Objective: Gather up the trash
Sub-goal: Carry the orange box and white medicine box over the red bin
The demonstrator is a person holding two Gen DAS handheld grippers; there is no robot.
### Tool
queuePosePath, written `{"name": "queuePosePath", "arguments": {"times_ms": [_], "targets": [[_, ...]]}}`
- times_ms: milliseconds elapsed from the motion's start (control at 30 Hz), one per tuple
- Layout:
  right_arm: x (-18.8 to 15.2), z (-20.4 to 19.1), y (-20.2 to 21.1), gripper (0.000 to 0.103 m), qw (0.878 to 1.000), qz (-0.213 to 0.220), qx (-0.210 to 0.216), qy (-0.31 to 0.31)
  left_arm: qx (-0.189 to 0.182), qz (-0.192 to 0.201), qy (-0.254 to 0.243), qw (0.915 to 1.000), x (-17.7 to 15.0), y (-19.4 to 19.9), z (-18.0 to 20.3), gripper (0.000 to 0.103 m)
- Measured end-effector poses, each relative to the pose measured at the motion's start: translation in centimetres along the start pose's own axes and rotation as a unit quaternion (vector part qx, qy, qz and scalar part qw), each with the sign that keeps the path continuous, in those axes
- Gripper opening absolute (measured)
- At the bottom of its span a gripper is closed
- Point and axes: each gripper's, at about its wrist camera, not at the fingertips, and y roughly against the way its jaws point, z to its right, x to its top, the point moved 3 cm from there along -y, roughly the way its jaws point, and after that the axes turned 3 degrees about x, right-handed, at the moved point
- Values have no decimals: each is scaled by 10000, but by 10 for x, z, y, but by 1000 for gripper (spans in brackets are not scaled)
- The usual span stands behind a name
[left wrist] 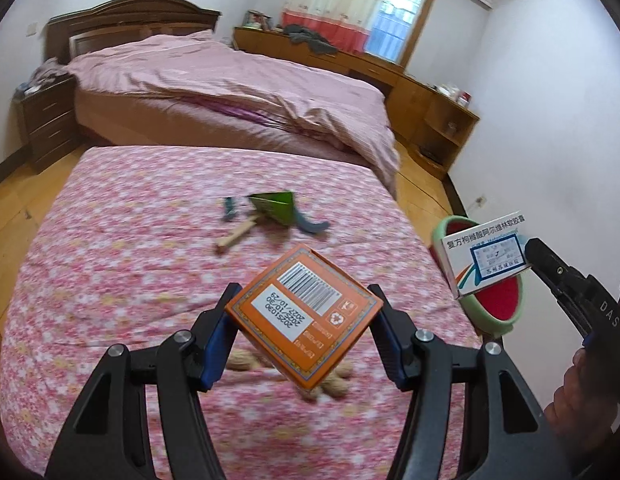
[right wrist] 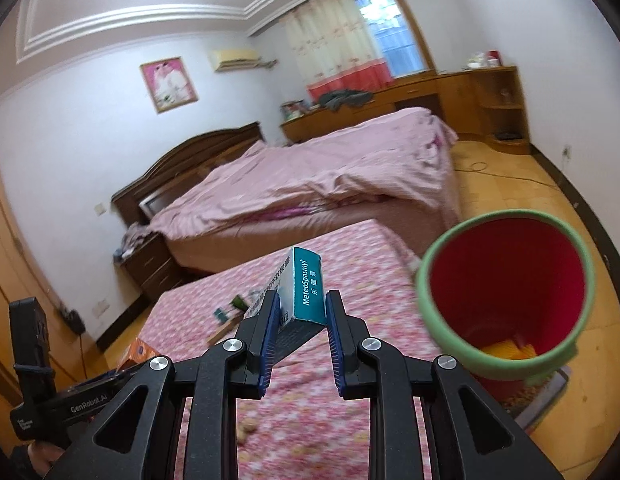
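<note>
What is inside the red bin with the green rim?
Inside the bin, something yellow and orange lies at the bottom. The near rim covers the rest of the bottom, so any other contents cannot be seen.

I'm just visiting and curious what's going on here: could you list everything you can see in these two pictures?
orange box: one, orange with a barcode, held between the left jaws above the bedspread
medicine box: one, white and teal, held between the right jaws
bin: one, green rim, red inside, right of the floral bed
peanuts: a few, tan, on the floral bedspread under the orange box
green scraps: several, green and dark, with a wooden stick, mid bedspread
floral bed: one, pink
far bed: one, pink cover
left gripper: one, black
right gripper: one, black
</note>
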Motion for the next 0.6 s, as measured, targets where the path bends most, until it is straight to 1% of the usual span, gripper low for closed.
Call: {"name": "queuePosePath", "arguments": {"times_ms": [300, 600], "targets": [[11, 61, 31, 24, 9969, 318, -557, -454, -319, -215, -523, 9979, -1, -25, 67, 62], [11, 123, 51, 24, 9883, 538, -1149, -853, -649, -316, -1146, 9908, 4, -57, 142, 62]]}}
